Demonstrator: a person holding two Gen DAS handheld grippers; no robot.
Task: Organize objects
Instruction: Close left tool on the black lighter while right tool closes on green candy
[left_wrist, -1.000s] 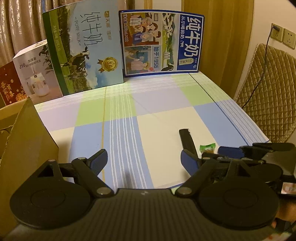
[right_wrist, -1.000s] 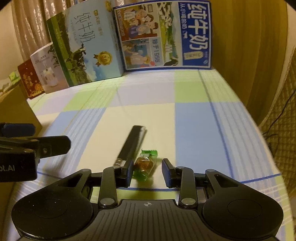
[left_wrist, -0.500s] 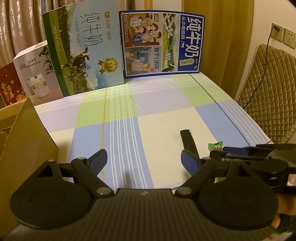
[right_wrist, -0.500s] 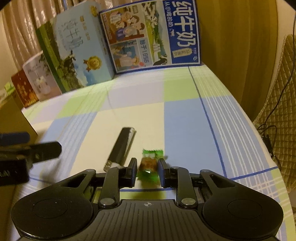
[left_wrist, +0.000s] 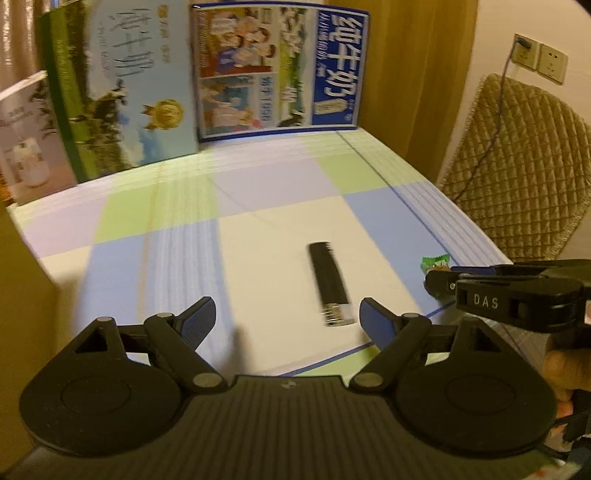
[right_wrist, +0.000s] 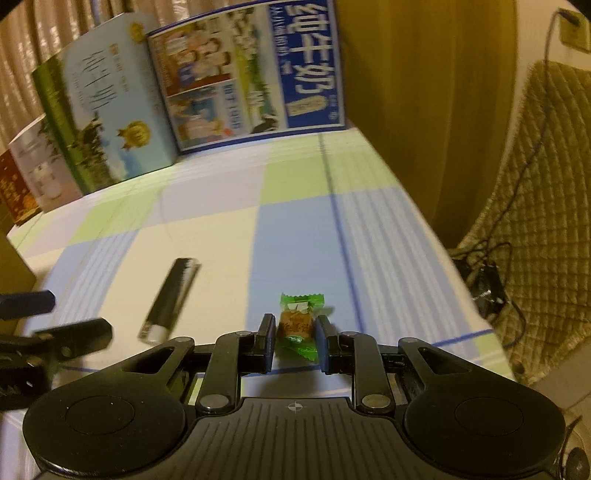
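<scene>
At the far left a cardboard box stands at the table's edge, bounding that side. The left gripper hovers low over the checked tablecloth, jaws spread wide and holding nothing. Just ahead of its right-hand finger lies a black lighter, metal end toward the gripper, flat on the cloth. Cartons line the back edge, leaving the middle of the table open. Further right, the right gripper has its jaws drawn narrow around a green-wrapped candy, both pads against the wrapper. The table's right edge falls away close by, toward a quilted chair.
</scene>
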